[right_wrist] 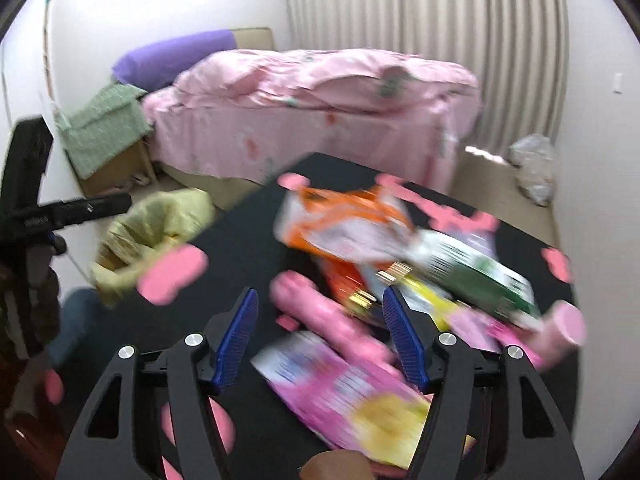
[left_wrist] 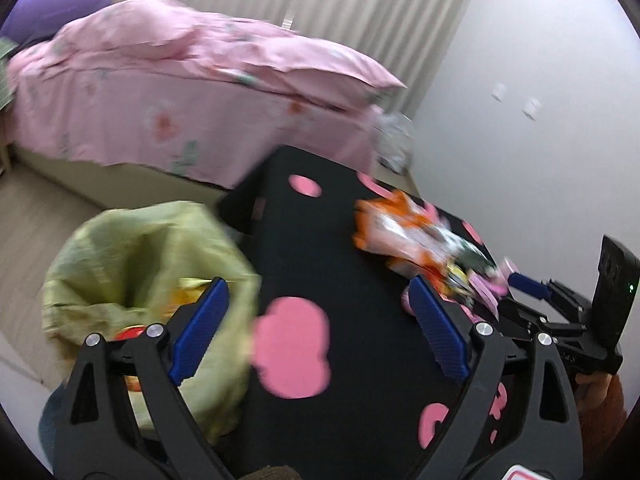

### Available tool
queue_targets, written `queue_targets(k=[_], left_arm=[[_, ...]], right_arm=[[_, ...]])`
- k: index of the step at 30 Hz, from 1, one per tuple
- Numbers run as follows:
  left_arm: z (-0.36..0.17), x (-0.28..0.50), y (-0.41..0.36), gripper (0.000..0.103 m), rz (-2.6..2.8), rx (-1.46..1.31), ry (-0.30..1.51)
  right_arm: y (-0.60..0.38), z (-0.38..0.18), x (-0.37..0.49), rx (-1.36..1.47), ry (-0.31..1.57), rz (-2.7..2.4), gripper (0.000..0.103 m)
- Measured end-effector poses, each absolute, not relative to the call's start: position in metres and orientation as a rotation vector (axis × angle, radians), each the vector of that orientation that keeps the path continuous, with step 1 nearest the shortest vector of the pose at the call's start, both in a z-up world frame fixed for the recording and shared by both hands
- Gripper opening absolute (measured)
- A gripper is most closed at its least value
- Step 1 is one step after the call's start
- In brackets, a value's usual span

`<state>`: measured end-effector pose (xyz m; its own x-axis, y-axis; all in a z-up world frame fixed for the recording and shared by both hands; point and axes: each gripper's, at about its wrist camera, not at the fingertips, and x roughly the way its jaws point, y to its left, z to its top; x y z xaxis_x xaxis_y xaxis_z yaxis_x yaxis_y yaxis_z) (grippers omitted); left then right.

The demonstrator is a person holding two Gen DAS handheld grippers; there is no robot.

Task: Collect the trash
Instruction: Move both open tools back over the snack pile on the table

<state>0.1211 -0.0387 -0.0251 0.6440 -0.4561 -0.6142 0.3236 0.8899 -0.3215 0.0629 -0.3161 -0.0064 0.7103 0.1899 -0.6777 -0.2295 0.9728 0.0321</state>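
A black table with pink shapes point(left_wrist: 304, 248) point(right_wrist: 248, 232) holds a pile of wrappers. In the right wrist view these are an orange packet point(right_wrist: 344, 220), a green and white packet point(right_wrist: 476, 272), a pink packet point(right_wrist: 352, 388) and a pink tube point(right_wrist: 328, 316). The orange packet also shows in the left wrist view point(left_wrist: 400, 228). A bin lined with a yellow-green bag point(left_wrist: 148, 256) point(right_wrist: 156, 224) stands at the table's left edge, with trash inside. My left gripper point(left_wrist: 320, 316) is open and empty beside the bin. My right gripper point(right_wrist: 320, 328) is open over the pink tube and pink packet.
A bed with a pink cover point(left_wrist: 192, 92) point(right_wrist: 320, 108) stands behind the table. A cardboard box with a green cloth point(right_wrist: 108, 140) sits by the left wall. A clear plastic bag point(right_wrist: 536, 168) lies in the far right corner by the curtain.
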Motion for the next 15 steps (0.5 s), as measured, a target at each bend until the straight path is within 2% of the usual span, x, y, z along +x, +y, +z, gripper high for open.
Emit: queue_targets(k=[6, 15], left_arm=[[-0.033, 0.128, -0.101, 0.087, -0.543, -0.133, 0.773], [-0.048, 0.133, -0.152, 0.087, -0.601, -0.063, 0.786]], right_arm=[[-0.369, -0.023, 0.042, -0.020, 0.762, 0.127, 0.061], [-0.414, -0.040, 0.047, -0.057, 0.770, 0.069, 0.061]])
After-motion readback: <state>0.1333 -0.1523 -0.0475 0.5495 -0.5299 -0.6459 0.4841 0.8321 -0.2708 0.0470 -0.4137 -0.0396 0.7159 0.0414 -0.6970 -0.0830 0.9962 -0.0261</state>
